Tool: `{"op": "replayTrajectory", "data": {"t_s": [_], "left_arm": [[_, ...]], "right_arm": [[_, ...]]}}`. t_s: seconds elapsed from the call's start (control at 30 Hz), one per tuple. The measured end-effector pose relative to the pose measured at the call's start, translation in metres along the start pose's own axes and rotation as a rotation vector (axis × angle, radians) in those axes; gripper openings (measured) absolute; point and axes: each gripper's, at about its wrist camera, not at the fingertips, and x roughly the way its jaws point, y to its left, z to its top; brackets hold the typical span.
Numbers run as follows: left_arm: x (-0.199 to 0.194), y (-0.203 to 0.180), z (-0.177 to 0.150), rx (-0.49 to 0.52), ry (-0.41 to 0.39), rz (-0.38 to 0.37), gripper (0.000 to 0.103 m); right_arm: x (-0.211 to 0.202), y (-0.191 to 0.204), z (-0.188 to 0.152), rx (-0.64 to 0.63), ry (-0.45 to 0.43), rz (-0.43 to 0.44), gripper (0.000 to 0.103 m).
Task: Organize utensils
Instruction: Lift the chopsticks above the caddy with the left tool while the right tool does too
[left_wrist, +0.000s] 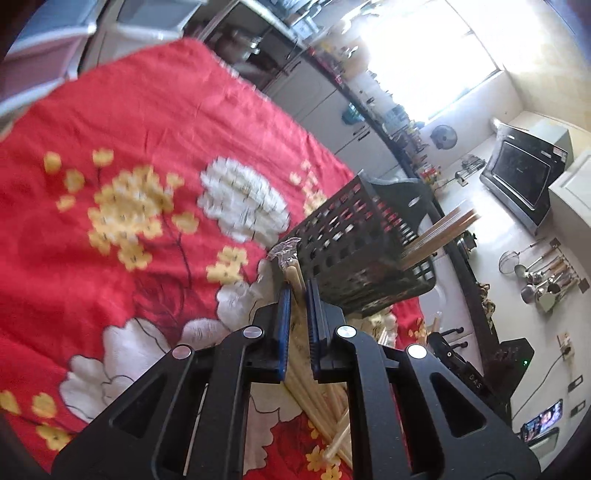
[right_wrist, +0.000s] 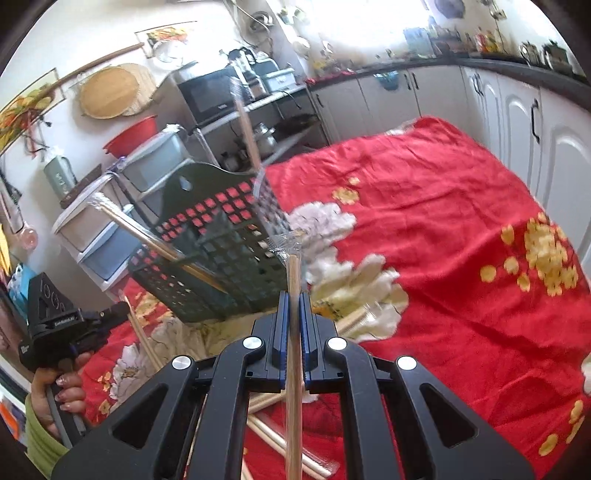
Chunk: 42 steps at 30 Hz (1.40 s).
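Observation:
In the left wrist view my left gripper (left_wrist: 297, 287) is shut on a plastic-wrapped pair of wooden chopsticks (left_wrist: 294, 271), held just in front of a dark perforated basket (left_wrist: 354, 251) that leans on the red flowered cloth (left_wrist: 129, 122). Several chopsticks (left_wrist: 439, 230) stick out of the basket's mouth. My right gripper (right_wrist: 293, 295) is shut on another wrapped chopstick pair (right_wrist: 294, 273), which points toward the basket (right_wrist: 221, 254). Chopsticks (right_wrist: 147, 236) poke from that basket. The left gripper (right_wrist: 110, 312) shows at the left edge, held by a hand (right_wrist: 66, 384).
Loose chopsticks (right_wrist: 266, 424) lie on the cloth below both grippers, also seen as a pile (left_wrist: 321, 402) in the left wrist view. Plastic drawers (right_wrist: 107, 236), a microwave (right_wrist: 210, 92) and white cabinets (right_wrist: 517, 122) ring the table. The cloth (right_wrist: 461, 258) stretches bare to the right.

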Motion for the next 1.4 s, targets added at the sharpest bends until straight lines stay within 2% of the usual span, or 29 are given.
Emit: {"op": "replayTrajectory", "data": {"t_s": [0.33,0.73,1.03,1.4], "left_arm": [[-0.042,-0.041,0.009,0.127,-0.132,-0.004,0.003],[-0.061,-0.097,0.012,0.260,-0.184,-0.062,0.003],[-0.064,-0.138,0.021,0.346,-0.229,-0.105,0.003],[-0.058,-0.171,0.036,0.404,-0.289,-0.125,0.003]], "right_arm": [[-0.024,0.032,0.016,-0.087,-0.078,0.052,0.006],[-0.049,0.060,0.037,-0.172,-0.176,0.092,0.006],[-0.059,0.069,0.049,-0.188,-0.227,0.103,0.006],[-0.073,0.076,0.068,-0.202,-0.311,0.102,0.006]]}}
